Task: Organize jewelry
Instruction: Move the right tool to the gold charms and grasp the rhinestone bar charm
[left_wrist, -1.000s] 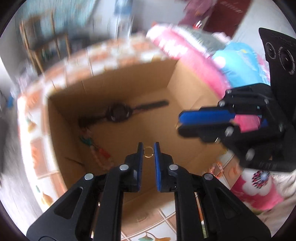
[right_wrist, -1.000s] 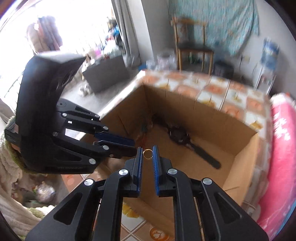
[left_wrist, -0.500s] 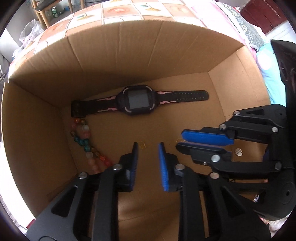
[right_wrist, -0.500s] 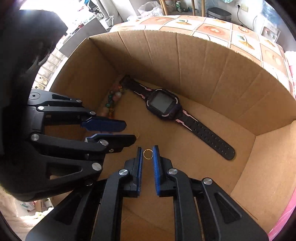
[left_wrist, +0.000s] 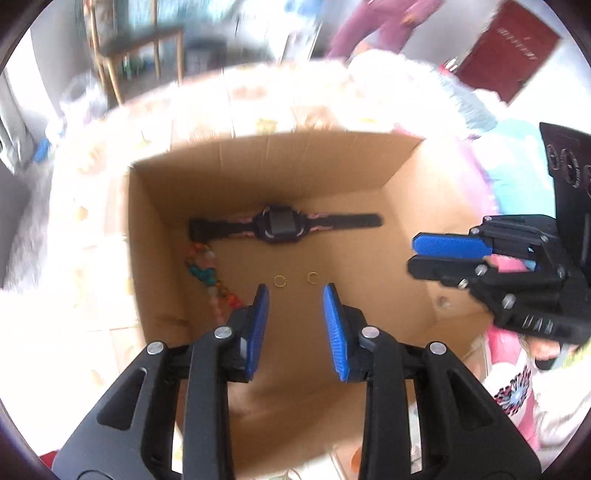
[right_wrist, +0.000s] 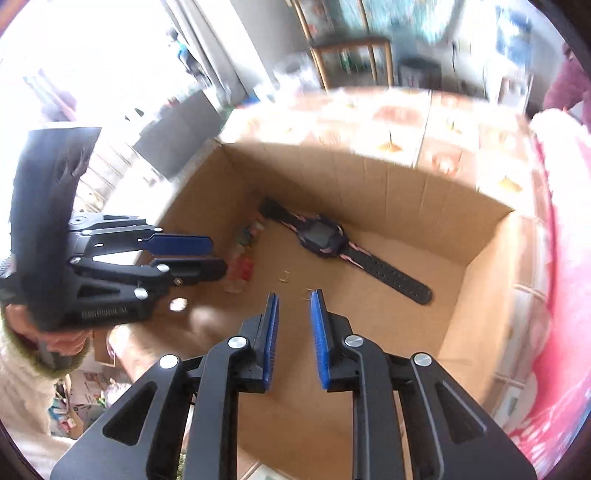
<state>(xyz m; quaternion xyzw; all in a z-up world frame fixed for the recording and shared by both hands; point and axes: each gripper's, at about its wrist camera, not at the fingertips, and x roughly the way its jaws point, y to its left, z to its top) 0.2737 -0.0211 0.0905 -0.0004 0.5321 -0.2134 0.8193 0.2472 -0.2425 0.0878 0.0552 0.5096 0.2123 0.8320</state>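
Left wrist view: the left hand-held gripper (left_wrist: 295, 295), jaws just opened and empty, hangs above two gold rings (left_wrist: 280, 280) on the box (left_wrist: 424, 206) floor, near the watch (left_wrist: 280, 225) and bead bracelet (left_wrist: 210, 273).

Right wrist view: the right hand-held gripper (right_wrist: 293, 301), narrowly parted, just opened, is empty too. Best to lift both straight up, clear of the walls.

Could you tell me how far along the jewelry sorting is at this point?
Done: watch, bead bracelet and two gold rings lie on the box floor. In hand: nothing; left gripper and right gripper have just been opening and are empty. Left: no other jewelry is visible outside the box.
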